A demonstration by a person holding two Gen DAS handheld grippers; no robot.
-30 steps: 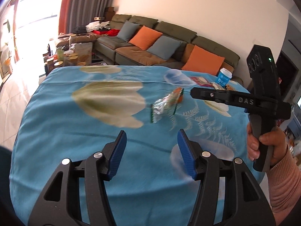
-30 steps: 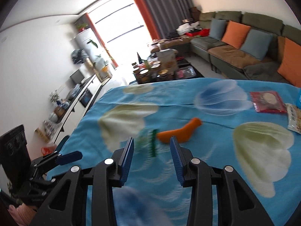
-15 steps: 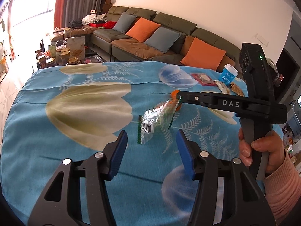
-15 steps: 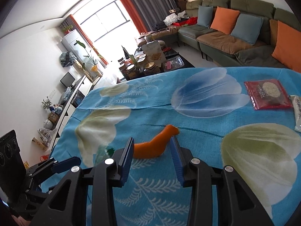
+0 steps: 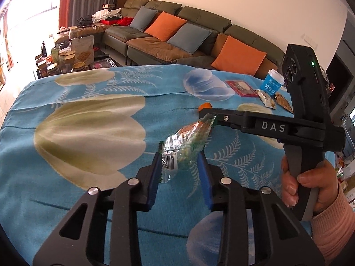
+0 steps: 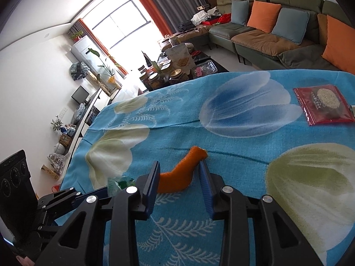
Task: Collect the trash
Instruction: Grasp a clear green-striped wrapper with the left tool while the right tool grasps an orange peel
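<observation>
While bare cloth [image 5: 88, 199] surrounds them, both fingers pairs are closing around wrapper [image 5: 186, 144] and peel [image 6: 179, 177].

wrappers [image 5: 186, 146] – 4 | peel [image 6: 179, 175] – 1 | cup [image 5: 273, 84] – 1 | grippers [image 5: 179, 166] – 2

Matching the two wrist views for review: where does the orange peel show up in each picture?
Left wrist: the orange peel is only a small tip right of centre, just above the right tool's black arm, which hides the rest.
Right wrist: it lies low in the centre, between the right tool's blue fingers.
Shared landmark: the red snack packet on the blue flowered cloth.
</observation>
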